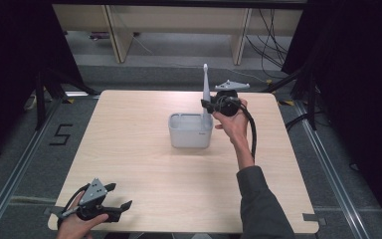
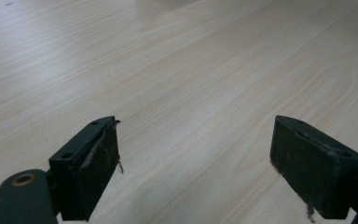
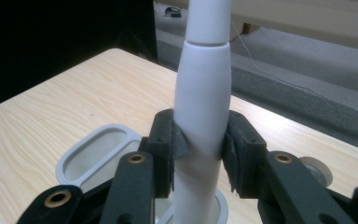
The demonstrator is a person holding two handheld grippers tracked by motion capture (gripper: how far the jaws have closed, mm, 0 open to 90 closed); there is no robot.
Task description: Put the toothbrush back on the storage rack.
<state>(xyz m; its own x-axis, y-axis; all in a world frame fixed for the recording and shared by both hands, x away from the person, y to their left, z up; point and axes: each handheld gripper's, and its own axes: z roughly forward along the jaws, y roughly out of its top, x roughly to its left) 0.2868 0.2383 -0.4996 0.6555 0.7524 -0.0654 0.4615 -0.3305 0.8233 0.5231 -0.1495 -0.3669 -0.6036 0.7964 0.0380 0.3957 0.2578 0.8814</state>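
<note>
A white electric toothbrush [image 1: 206,92] stands upright over the right end of a pale grey holder [image 1: 190,130] in the middle of the table. My right gripper [image 1: 209,105] is shut on the toothbrush handle [image 3: 201,109], its pads [image 3: 175,140] pressing both sides. The handle's lower end sits in the holder's round hole [image 3: 221,210], beside an oval slot [image 3: 98,149]. My left gripper [image 1: 121,196] rests at the table's near left corner, open. Its black fingers [image 2: 91,165] stand wide apart over bare wood.
The light wood table [image 1: 144,169] has dark floor all around it. Pale wooden furniture legs [image 1: 117,30] and cables [image 1: 271,35] stand beyond the far edge. A small roll of tape [image 3: 318,170] lies on the table behind the right gripper.
</note>
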